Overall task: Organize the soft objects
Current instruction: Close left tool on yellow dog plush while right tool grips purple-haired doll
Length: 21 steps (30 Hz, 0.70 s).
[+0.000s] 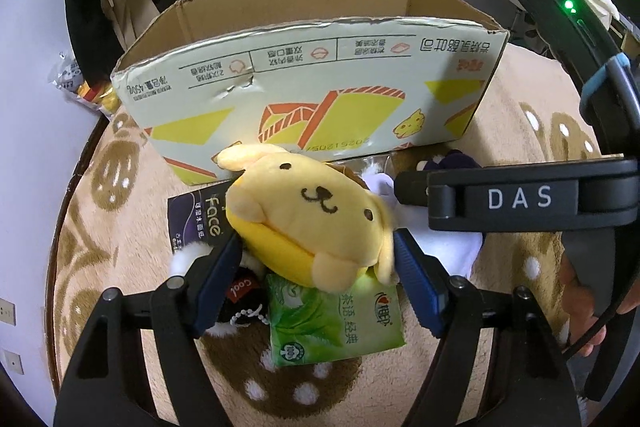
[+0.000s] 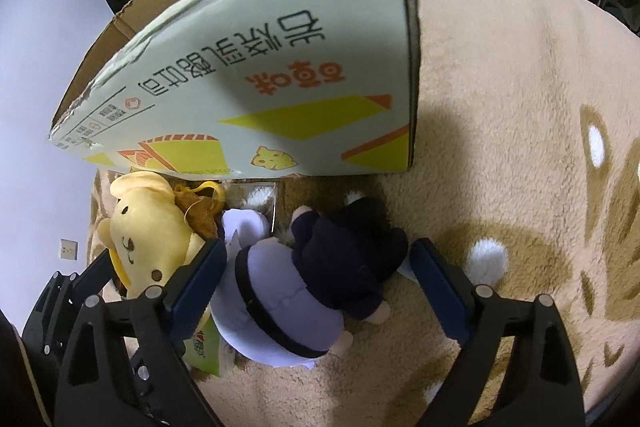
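While both grippers settle over the toys, the pick-up step is in hand.

With its blue pads pressed into either flank, the left gripper (image 1: 316,255) holds the yellow dog plush (image 1: 316,215), which lies on a green tissue pack (image 1: 336,323) just in front of the cardboard box (image 1: 304,95). On the other side, the right gripper (image 2: 320,291) stands wide around the doll in lavender and navy (image 2: 316,279), which lies on the fleece blanket (image 2: 520,107) near the box's right corner; its pads look clear of the cloth, so nothing is held there. By my judgement the next move calls for a lift high enough to clear the torn front rim, then a release inside the box, while the right jaws need to close before that doll can follow.
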### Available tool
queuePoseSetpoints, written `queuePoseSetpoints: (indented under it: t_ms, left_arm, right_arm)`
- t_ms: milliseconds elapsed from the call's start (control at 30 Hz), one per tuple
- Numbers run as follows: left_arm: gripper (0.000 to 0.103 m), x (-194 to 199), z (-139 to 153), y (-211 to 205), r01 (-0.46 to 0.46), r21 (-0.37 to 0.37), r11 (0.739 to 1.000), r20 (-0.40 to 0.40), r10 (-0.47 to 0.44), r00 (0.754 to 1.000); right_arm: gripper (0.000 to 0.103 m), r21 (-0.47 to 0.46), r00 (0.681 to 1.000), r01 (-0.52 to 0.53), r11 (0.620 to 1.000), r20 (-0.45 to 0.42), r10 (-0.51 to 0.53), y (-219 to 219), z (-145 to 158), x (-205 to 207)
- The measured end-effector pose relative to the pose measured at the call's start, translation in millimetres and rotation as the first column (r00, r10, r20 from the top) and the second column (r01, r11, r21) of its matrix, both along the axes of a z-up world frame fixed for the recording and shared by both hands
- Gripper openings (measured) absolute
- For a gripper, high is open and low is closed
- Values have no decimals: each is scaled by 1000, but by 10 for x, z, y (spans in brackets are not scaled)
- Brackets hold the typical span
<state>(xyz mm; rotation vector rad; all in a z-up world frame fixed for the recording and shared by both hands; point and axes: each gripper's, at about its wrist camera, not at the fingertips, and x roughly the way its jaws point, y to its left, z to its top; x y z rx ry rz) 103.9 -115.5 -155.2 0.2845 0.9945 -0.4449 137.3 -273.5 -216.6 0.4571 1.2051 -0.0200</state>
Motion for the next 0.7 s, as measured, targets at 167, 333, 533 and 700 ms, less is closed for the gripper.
queuePoseSetpoints:
  t_ms: [167, 333, 533, 700]
  left_arm:
    - [75, -6, 14, 10, 5, -5, 1000, 3, -5, 1000]
    - [75, -4, 49, 28, -3, -11, 1000, 20, 3, 1000]
    - [75, -9, 58, 36, -2, -6, 1000, 31, 2, 1000]
    - [74, -30, 102, 37, 8, -24, 1000, 31, -7, 1000]
  right_arm:
    - [96, -10, 1000, -11, 1000, 1, 11, -29, 13, -16]
    - [95, -22, 1000, -9, 1000, 1, 9, -14, 95, -16]
    - [91, -24, 1000, -11, 1000, 2, 11, -9, 139, -29]
    - [87, -18, 1000, 5, 1000, 1, -5, -54, 162, -39]
